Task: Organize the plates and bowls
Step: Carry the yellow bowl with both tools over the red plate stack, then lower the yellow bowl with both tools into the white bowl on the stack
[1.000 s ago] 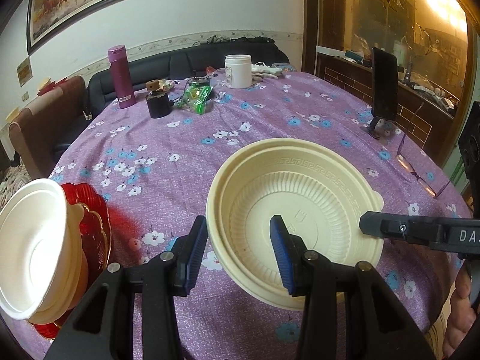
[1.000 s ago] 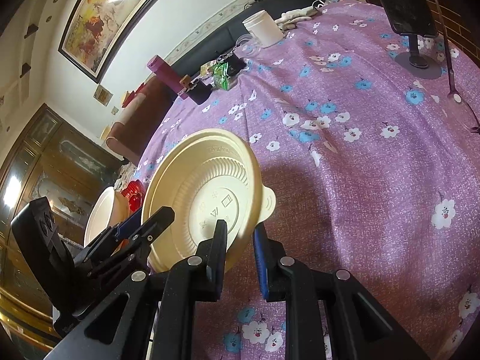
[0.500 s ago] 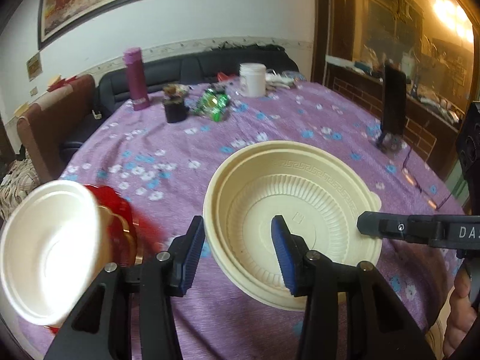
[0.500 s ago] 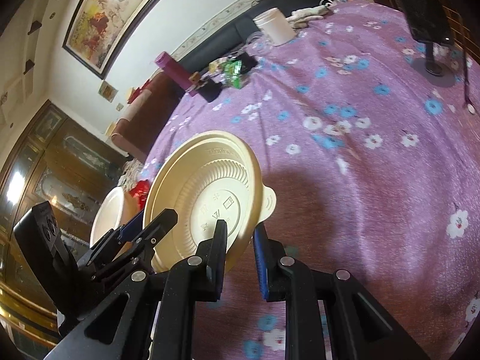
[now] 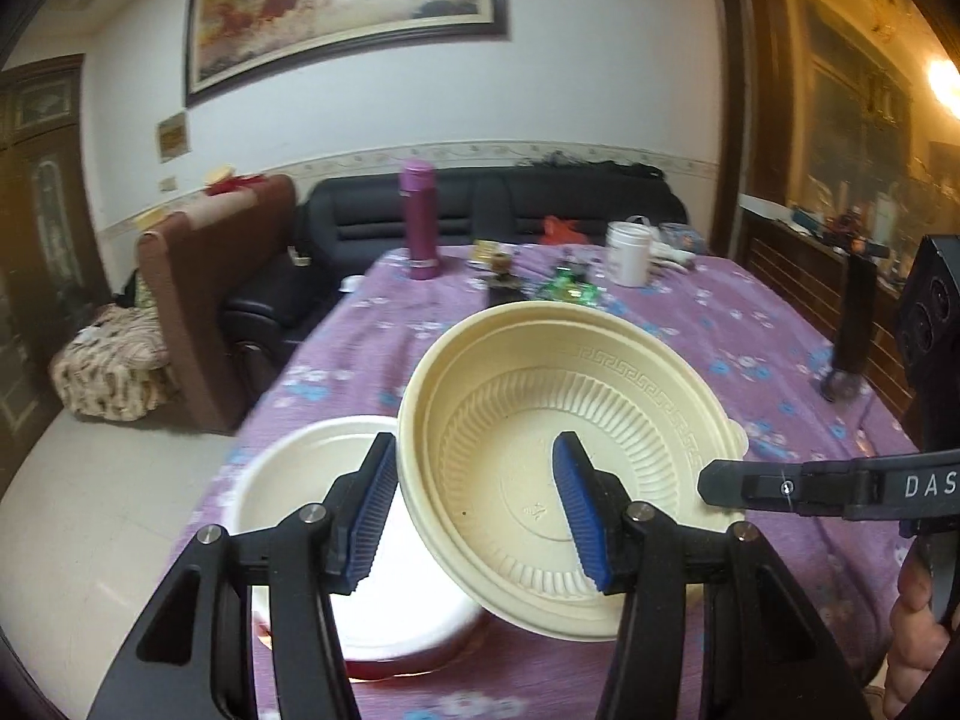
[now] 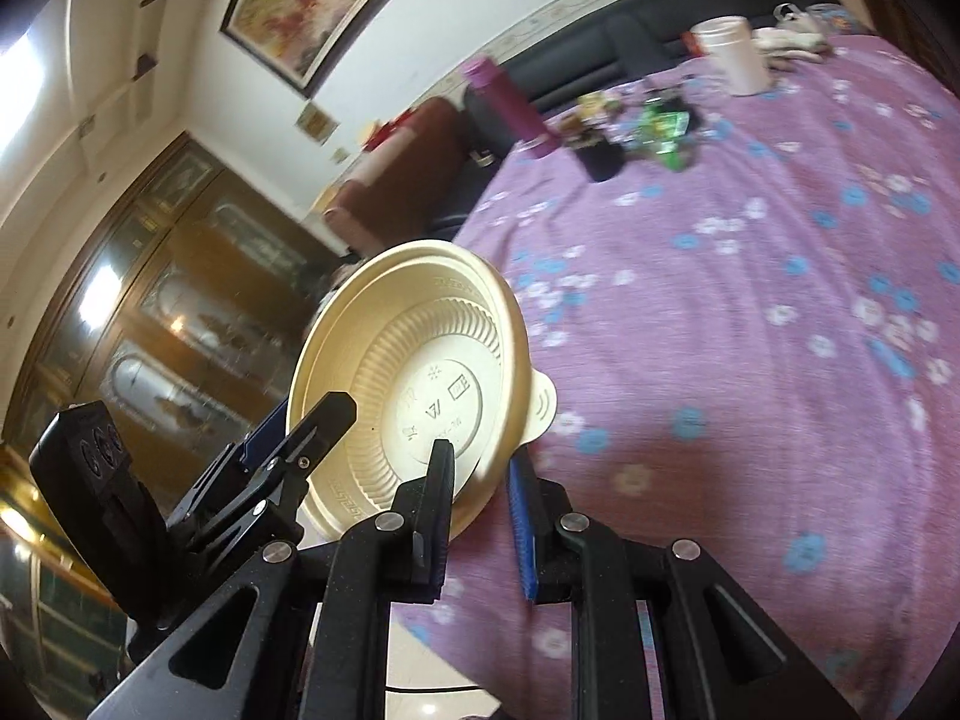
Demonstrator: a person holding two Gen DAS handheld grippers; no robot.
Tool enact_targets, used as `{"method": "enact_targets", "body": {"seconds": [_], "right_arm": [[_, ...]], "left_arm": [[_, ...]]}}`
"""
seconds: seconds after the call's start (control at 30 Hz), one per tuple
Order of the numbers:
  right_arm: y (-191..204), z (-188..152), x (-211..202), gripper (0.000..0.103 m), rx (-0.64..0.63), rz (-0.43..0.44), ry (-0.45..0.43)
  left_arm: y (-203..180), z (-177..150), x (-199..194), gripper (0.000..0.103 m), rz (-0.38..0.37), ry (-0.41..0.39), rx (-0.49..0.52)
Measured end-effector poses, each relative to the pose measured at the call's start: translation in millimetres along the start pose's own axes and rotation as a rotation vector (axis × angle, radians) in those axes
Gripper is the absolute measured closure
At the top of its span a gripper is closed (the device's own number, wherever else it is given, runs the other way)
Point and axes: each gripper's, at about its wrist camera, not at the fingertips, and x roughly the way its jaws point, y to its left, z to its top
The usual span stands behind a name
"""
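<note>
- Presently aloft: cream bowl (image 5: 570, 420), ribbed inside, key-pattern band under the rim, small tab on one edge; tilted, filling the centre of the left wrist view, clear of the counter (image 5: 750, 324).
- Right claw (image 6: 480, 456): clamped on the cream bowl's near rim, one finger inside the bowl, the other outside beneath it; bowl carried at lower centre of the right wrist view, open side facing the camera.
- Left claw (image 5: 474, 450): parted, jaws just now opening wider; cream bowl's left rim between the fingers, one blue pad just outside the wall, the other inside and apart from it; no press visible.
- White bowl (image 5: 312, 480): lower left of the left wrist view, partly behind the left finger and the cream bowl, sitting on a red plate (image 5: 408, 666) at the counter's near edge.
- Counter cloth: purple, white and blue flowers.
- Far end of counter, top centre of the left wrist view: magenta flask (image 5: 420, 219), upright; white jar (image 5: 627, 253); green packet (image 5: 567, 291) between them, blurred.
- Right edge: dark phone on a stand (image 5: 855, 324).
- Backdrop: black sofa (image 5: 540, 204), framed painting (image 5: 348, 6) on the wall.
- Lower right corner: part of a hand (image 5: 918, 630) on the right claw's handle.
</note>
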Motion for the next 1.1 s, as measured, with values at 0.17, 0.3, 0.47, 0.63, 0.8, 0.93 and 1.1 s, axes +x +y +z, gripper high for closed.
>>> {"method": "enact_targets", "body": {"seconds": [0.17, 0.3, 0.47, 0.63, 0.8, 0.93, 1.1], "right_arm": [[21.4, 5.7, 33.8, 0.083, -0.008, 0.035, 0.061], [31.5, 9.4, 59.0, 0.083, -0.01, 0.049, 0.103], [40.8, 12.8, 90.1, 0.083, -0.024, 0.043, 0.153], [44.7, 13.0, 109.8, 0.083, -0.038, 0.022, 0.184], [47.7, 11.8, 119.3, 0.081, -0.05, 0.007, 0.199], [47.8, 10.4, 125.0, 0.081, -0.055, -0.001, 0.214], [45.2, 10.4, 128.1, 0.081, -0.054, -0.005, 0.223]], "left_arm": [[35.0, -4.1, -0.8, 0.052, 0.061, 0.016, -0.045], [58.3, -11.5, 3.0, 0.052, 0.092, 0.04, -0.085], [76.8, -19.4, 8.5, 0.052, 0.124, 0.062, -0.119], [88.0, -23.7, 14.5, 0.052, 0.128, 0.075, -0.14], [89.5, -26.2, 19.6, 0.052, 0.121, 0.088, -0.152], [94.2, -27.1, 22.8, 0.052, 0.12, 0.096, -0.165], [98.4, -27.3, 24.6, 0.052, 0.126, 0.1, -0.172]]}}
